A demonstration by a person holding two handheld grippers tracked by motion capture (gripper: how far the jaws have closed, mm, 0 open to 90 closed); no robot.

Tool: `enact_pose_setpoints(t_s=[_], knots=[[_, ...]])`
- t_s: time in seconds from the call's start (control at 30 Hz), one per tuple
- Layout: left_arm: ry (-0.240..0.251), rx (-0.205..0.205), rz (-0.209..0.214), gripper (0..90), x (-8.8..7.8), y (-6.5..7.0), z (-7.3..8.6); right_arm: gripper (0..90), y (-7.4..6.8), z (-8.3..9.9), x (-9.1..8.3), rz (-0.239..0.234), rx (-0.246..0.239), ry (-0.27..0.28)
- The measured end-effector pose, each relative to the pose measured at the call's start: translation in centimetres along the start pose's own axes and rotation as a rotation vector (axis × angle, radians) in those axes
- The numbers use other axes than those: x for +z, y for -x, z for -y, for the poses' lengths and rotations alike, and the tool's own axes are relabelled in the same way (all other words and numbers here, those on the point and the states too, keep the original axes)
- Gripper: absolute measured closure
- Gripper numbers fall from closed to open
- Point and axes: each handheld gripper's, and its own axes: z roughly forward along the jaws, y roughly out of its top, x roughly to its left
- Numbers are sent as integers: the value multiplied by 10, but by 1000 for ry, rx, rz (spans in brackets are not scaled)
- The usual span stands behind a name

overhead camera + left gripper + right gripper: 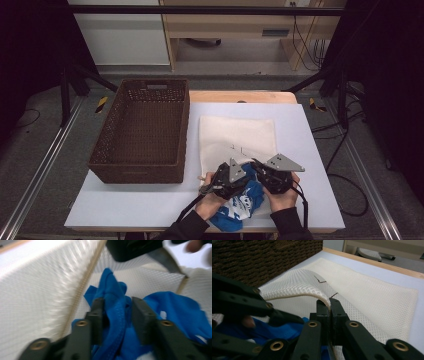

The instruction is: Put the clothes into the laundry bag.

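Basket first, at the far left of the surface: a dark brown woven one, well apart from the work. To its right lies the mesh laundry bag, cream-white and flat, its long axis running from near to far, its open mouth at the near end where both hands meet.

Next comes the left hand-held gripper, at the bag's mouth. In the left gripper view its jaws stand partly apart with a fold of the blue garment running up between them; the picture is blurred, and I cannot tell whether the pads press the cloth or only flank it. The garment lies directly ahead of this hand-held gripper, bunched, bright blue with white print, part of it already past the zip edge and the rest heaped on the near side of the surface.

Rightmost is the right hand-held gripper, jaws tight on the bag's upper lip, lifting that mesh edge into an arch so the mouth gapes toward the left hand.

Judging from this, the coming move turns on one line: the garment must travel away from the person, along the bag's long axis, under the raised lip. The left hand is the nearer one to the cloth and looks placed to push or feed it; the right need only keep the lip up.
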Motion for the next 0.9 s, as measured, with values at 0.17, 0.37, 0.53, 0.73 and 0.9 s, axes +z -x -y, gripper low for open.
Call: enact_pose_setpoints(t_s=[0.17, 0.37, 0.53, 0.73, 0.9], knots=[[54, -39, 76, 353, -36, -3, -4, 873, 2, -2, -4, 6, 15, 13], [-13, -57, 123, 267, -49, 5, 18, 873, 3, -1, -4, 6, 16, 12], [-106, -57, 124, 232, -24, 16, 41, 873, 2, 0, -3, 3, 13, 2], [-125, -120, 91, 607, -12, 17, 44, 874, 0, 0, -2, -4, 5, -4], [-44, -145, 45, 791, -21, 10, 29, 874, 0, 0, -2, -7, 11, -1]])
